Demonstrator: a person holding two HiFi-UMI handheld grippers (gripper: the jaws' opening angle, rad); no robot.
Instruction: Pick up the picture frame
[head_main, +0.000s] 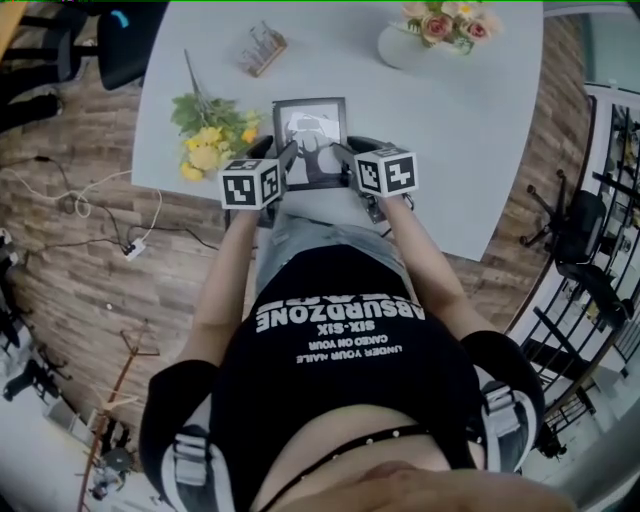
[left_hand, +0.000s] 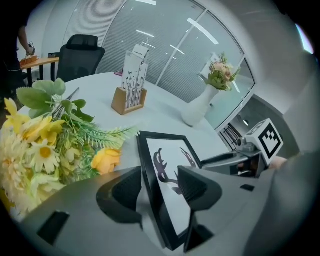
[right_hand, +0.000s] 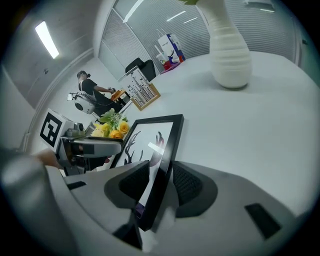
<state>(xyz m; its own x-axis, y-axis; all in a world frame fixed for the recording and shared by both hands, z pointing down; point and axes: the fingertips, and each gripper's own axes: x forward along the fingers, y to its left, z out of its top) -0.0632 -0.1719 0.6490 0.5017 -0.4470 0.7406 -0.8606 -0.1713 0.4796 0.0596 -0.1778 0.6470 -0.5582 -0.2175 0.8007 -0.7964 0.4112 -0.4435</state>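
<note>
Left tool (left_hand: 159, 189), right tool (right_hand: 159, 182) on picture frame (head_main: 311, 122)

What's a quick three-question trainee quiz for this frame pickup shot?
1. True or false: only the left tongs grip the picture frame.
2. Which lies beside the frame's left edge in the head view? A) yellow flowers B) vase C) card holder
3. Fill in: the white vase holds ___ flowers.
Key: 1 false, the right tongs grip it too; 2 A; 3 pink.
</note>
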